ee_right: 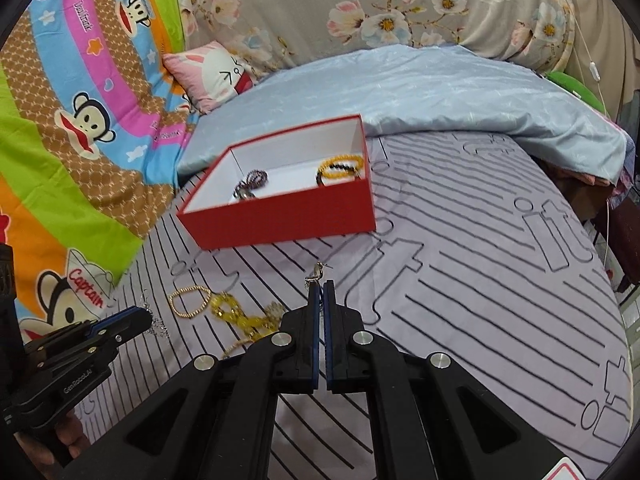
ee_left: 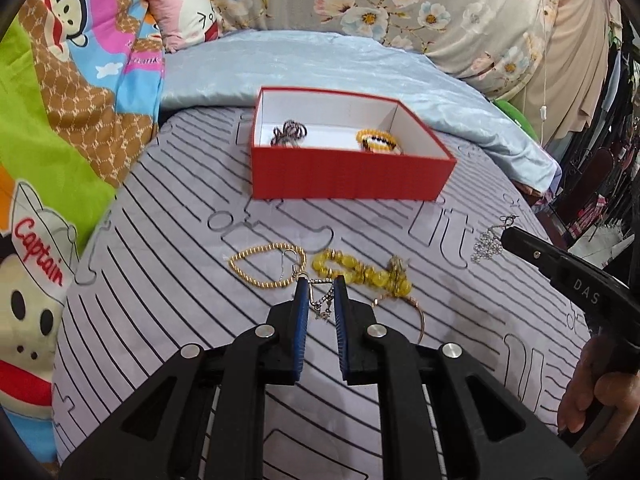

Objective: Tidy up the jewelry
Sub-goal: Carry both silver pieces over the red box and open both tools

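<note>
A red box with a white inside stands on the striped bedsheet; it holds a dark bead bracelet and a yellow bead bracelet. In front of it lie a gold chain bracelet, a yellow bead bracelet, a thin gold bangle and a silver earring. My left gripper is open, its fingers on either side of the silver earring. My right gripper is shut on a silver earring and holds it above the sheet, in front of the box; that earring also shows in the left wrist view.
A light blue blanket lies behind the box. A cartoon monkey quilt borders the left, with a pink pillow and floral fabric at the back. The bed edge drops off at the right.
</note>
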Demonstrator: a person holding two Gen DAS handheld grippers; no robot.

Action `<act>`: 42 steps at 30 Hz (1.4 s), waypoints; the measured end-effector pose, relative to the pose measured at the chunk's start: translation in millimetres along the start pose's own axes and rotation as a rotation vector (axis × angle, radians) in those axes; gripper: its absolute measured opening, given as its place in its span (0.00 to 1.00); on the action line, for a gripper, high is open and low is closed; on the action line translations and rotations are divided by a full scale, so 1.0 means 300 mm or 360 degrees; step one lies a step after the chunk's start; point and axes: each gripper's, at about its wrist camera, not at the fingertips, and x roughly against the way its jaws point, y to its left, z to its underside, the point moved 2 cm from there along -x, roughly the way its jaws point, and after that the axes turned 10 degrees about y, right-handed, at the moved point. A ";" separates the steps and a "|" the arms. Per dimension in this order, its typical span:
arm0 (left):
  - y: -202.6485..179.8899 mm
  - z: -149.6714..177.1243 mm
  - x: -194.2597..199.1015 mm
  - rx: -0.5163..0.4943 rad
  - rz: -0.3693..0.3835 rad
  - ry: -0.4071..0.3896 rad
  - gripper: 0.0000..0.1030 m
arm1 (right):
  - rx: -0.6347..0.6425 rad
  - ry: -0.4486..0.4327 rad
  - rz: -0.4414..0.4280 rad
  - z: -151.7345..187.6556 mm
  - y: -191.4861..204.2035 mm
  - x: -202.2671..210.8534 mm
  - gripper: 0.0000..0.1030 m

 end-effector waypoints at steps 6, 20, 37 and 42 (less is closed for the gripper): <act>0.007 -0.115 0.042 -0.0007 -0.0027 -0.0104 0.11 | 0.0037 -0.0058 -0.0026 -0.079 0.023 0.024 0.02; 0.003 -0.421 0.008 -0.0059 -0.0081 -0.0288 0.12 | 0.0125 -0.0151 -0.0076 -0.347 0.095 -0.042 0.02; -0.005 -0.548 -0.235 -0.0061 -0.0082 -0.0164 0.12 | 0.0126 -0.0004 -0.0067 -0.439 0.096 -0.275 0.02; -0.009 -0.552 -0.270 -0.0066 -0.0080 -0.0138 0.12 | 0.0118 0.0028 -0.0060 -0.439 0.087 -0.316 0.02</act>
